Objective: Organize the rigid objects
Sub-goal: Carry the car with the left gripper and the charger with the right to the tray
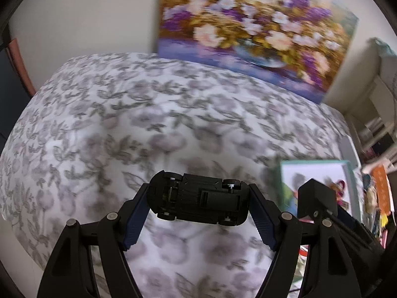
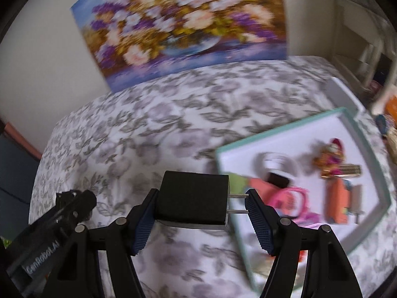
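My left gripper (image 1: 198,196) is shut on a black toy car (image 1: 198,200), held lengthwise between the fingers, underside toward the camera, above the floral bedspread (image 1: 148,124). My right gripper (image 2: 201,203) is shut on a black plug-in charger (image 2: 192,201), its two metal prongs (image 2: 238,203) pointing right against the right finger. The charger hangs just left of a white tray with a teal rim (image 2: 357,134). The left gripper with the car also shows in the right wrist view (image 2: 74,203), at lower left. The right gripper's charger shows in the left wrist view (image 1: 317,198).
The tray (image 1: 349,173) holds several small items: a pink ring-shaped thing (image 2: 292,201), an orange block (image 2: 337,203), a colourful figurine (image 2: 332,159), a white round thing (image 2: 273,161). A flower painting (image 1: 253,27) leans on the wall behind the bed. Shelves with clutter (image 1: 377,178) stand at right.
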{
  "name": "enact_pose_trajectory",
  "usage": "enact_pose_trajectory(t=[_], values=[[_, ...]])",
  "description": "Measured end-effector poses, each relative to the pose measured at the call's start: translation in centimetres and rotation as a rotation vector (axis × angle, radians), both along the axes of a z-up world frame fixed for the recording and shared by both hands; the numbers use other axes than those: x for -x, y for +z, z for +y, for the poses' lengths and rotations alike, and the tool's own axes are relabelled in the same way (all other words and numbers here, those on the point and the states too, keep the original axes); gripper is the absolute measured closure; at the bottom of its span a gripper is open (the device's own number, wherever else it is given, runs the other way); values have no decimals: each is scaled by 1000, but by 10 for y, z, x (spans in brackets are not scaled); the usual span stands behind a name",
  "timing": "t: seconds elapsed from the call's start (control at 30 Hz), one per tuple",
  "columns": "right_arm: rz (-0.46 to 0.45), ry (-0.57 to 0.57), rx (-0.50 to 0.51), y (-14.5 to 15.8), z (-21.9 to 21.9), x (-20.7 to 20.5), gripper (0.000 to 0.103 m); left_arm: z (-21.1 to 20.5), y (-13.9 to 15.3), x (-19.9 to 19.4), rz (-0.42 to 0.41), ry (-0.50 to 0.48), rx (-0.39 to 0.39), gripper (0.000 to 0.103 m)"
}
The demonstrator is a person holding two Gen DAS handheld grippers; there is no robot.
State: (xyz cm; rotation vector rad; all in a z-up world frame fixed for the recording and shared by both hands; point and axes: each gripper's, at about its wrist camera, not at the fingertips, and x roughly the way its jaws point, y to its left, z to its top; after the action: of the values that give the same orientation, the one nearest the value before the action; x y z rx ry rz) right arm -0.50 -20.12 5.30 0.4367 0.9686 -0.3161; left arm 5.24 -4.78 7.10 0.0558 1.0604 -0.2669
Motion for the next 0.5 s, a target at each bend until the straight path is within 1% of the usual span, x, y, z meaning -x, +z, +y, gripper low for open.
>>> enact_pose_trajectory(t=[0.1,0.23,0.4,0.5], values=[[-6,-47,-6,5,-23,20,30,-19,-2,14,0,-29,-11,26],[11,-109,-8,5,-52,42,30,-50,-7,35,-6,-96,-39,26],[50,-176,-1,-2,-88,63,30,-85,-13,56,-22,-177,-79,26],[69,-208,-8,-7,-107,73,30,-108,-21,68,-17,-229,-102,26]])
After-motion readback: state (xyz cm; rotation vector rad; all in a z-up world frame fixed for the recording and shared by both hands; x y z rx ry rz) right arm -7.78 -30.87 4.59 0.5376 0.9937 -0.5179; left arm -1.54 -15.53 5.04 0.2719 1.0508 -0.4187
